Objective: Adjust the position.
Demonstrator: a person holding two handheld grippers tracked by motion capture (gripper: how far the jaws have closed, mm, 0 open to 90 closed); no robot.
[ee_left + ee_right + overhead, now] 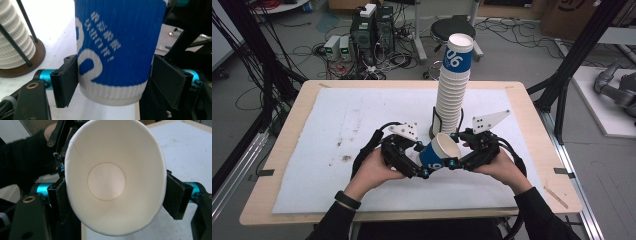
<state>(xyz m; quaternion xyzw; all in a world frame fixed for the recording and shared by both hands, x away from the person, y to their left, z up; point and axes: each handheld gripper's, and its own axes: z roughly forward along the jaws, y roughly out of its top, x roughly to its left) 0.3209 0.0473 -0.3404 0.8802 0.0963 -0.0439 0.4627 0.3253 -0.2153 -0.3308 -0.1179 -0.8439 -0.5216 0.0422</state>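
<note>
A blue and white paper cup (439,150) hangs tilted above the white mat, its mouth turned to the right. My left gripper (422,160) is at its lower half; in the left gripper view both pads (66,80) lie against the cup (117,45), with the gripper (113,80) shut on it. My right gripper (453,149) holds the cup at the rim. In the right gripper view the mouth of the cup (112,180) is pressed into an oval between the gripper's (115,197) pads. Just behind stands a tall stack of cups (454,85) in a wire holder.
The stack's round brown base (27,67) sits close to the left of the held cup. The white mat (337,165) covers a wooden table (282,145). Beyond the table's far edge are a stool (452,27) and computer boxes (372,30) on the floor.
</note>
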